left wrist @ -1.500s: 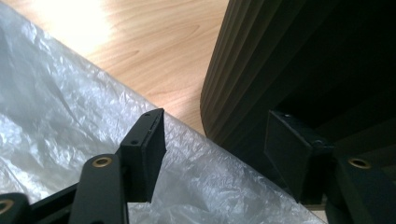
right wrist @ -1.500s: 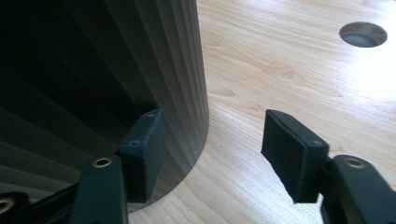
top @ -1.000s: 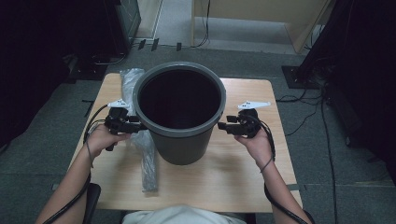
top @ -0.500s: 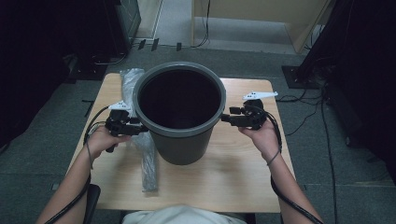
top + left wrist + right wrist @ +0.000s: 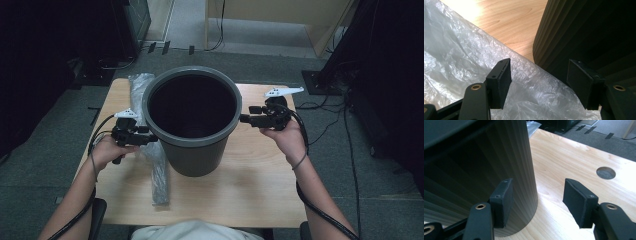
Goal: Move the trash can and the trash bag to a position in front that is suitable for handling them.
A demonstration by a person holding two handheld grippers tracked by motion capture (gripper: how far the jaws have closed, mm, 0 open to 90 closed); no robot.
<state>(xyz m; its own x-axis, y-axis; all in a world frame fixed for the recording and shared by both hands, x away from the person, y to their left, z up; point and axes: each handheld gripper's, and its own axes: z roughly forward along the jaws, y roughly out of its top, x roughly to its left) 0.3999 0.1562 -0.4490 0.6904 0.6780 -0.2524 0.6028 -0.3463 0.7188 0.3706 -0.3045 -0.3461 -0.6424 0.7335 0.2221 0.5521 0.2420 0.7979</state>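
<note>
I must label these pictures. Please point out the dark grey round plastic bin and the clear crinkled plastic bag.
dark grey round plastic bin (image 5: 194, 152), high view, on its outer front wall.
clear crinkled plastic bag (image 5: 461, 60), left gripper view, on its crinkled film.

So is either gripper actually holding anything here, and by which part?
Nothing is held. The left gripper and right gripper both stand open beside the bin, with nothing pressed between their pads; the plastic bag lies loose beneath the left one.
</note>
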